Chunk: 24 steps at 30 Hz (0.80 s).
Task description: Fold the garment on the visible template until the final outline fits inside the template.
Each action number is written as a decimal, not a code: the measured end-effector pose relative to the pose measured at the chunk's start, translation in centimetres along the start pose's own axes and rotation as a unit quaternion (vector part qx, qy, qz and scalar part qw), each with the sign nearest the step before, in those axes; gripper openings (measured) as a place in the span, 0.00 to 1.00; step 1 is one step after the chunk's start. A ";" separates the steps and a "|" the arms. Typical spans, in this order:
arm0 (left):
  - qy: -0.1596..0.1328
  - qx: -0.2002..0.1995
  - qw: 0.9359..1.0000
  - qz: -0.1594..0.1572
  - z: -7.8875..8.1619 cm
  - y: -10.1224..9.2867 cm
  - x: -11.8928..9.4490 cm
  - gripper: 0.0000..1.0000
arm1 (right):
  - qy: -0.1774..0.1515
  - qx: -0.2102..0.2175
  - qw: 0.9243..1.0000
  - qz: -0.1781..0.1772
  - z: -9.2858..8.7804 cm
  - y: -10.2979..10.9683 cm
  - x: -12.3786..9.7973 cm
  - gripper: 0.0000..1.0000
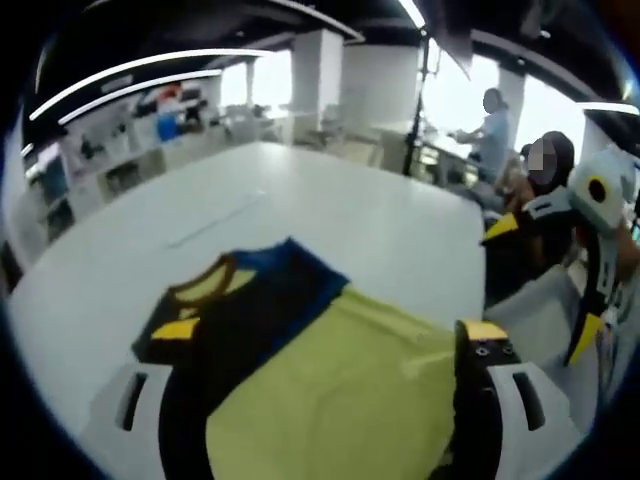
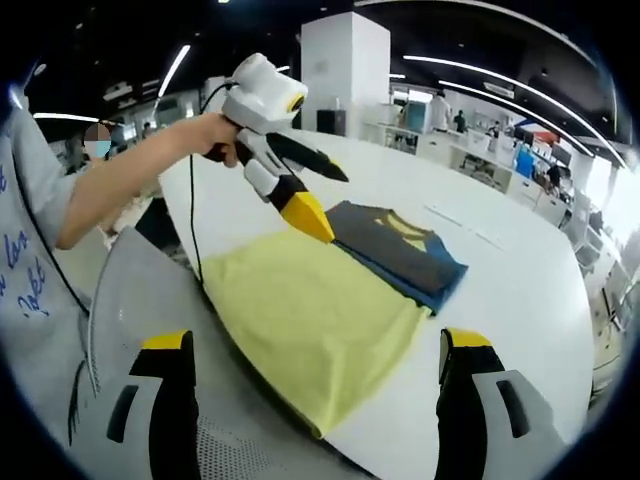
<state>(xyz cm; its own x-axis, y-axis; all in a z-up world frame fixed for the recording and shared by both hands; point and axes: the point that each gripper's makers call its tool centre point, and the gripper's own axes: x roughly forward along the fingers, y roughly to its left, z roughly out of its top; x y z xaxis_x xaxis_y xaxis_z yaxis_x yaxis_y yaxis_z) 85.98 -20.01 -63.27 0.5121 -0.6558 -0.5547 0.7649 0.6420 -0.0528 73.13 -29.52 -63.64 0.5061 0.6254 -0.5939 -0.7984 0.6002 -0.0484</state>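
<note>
Nearest the lens in the right gripper view, the right tongs (image 2: 315, 385) are seen spread wide and grasping nothing, poised over the near edge of the surface (image 2: 520, 270). The left tongs (image 2: 322, 195) are raised above the garment in that view, jaws parted and empty; in the left gripper view the same tongs (image 1: 315, 385) are likewise released, hovering just over the cloth.

One garment (image 2: 320, 300) is recorded, lying flat on the white surface: a yellow body with a dark collar section (image 2: 395, 245) trimmed in blue and yellow at the far end. One lengthwise fold is judged to be made, since the yellow panel lies over the dark portion. No template outline can be made out under or around the cloth, so fit cannot be confirmed. Further folding, most likely crosswise, is judged to remain.

Count: two tongs, one garment, one surface. A faint pale strip (image 1: 215, 222) lies on the surface beyond the garment; its nature cannot be told.
</note>
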 end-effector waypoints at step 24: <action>-0.017 0.003 1.000 0.010 -1.4 0.0 -6.2 0.99 | -0.005 0.005 0.999 -0.044 1.1 -1.5 0.0 1.00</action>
<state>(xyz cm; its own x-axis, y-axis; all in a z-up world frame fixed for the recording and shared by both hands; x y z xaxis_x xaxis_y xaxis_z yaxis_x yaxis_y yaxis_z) 82.27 -15.45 -60.98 0.5396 -0.6559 -0.5278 0.7566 0.6527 -0.0377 74.71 -29.91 -62.68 0.5781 0.5742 -0.5798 -0.7470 0.6583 -0.0928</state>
